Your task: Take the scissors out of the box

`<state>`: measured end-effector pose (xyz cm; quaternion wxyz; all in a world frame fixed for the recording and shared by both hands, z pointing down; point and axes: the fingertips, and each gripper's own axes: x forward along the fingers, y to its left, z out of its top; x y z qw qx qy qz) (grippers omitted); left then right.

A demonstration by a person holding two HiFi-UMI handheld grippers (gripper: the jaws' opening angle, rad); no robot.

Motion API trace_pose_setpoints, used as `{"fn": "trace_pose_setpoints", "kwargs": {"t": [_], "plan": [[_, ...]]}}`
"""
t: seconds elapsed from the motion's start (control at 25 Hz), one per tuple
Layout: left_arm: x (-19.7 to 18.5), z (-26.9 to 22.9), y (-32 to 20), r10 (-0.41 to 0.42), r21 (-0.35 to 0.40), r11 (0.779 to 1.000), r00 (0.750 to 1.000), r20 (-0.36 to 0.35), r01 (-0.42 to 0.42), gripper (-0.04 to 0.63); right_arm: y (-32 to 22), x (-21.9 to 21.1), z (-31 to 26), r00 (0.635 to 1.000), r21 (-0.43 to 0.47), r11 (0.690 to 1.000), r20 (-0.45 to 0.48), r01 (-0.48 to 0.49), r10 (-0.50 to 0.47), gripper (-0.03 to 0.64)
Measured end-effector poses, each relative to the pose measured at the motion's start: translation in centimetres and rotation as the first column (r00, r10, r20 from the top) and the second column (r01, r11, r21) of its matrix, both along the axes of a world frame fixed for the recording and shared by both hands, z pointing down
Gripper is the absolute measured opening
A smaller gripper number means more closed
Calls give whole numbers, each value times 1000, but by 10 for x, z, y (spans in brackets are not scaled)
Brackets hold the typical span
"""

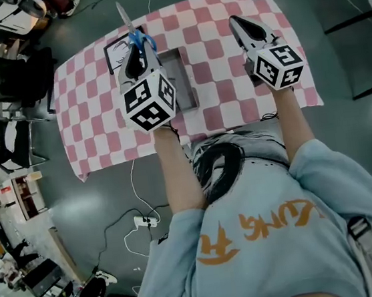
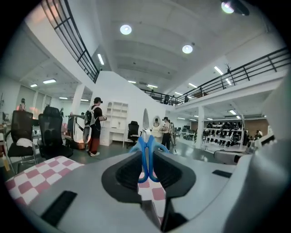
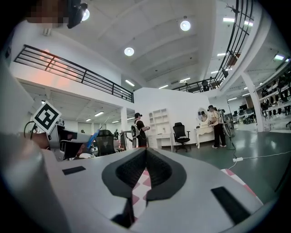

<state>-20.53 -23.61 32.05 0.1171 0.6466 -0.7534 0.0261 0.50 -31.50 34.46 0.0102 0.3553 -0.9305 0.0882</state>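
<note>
Left gripper clamps the blue handles of the scissors — blades pointing away, out of the box on the bench. Right gripper closed — empty.

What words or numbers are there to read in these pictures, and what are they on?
No text reads clearly.
Shirt: big orange letters, upside down and creased, too unclear to read for sure.
Marker cubes: black-and-white square patterns only, no words or numbers.
Anything else with print is too small to read.
</note>
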Motion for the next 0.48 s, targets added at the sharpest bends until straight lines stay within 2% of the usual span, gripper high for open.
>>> {"fn": "trace_pose_setpoints", "kwargs": {"t": [0.12,0.48], "plan": [[1,-10,0,-6,22,1000,999,42,5,91,1,-2,-7,1000,17,1000,4,10,-10,-2],[-3,-26,-2,-26,78,997,997,79,20,91,-5,-8,-12,1000,41,999,-12,2,-1,-3]]}}
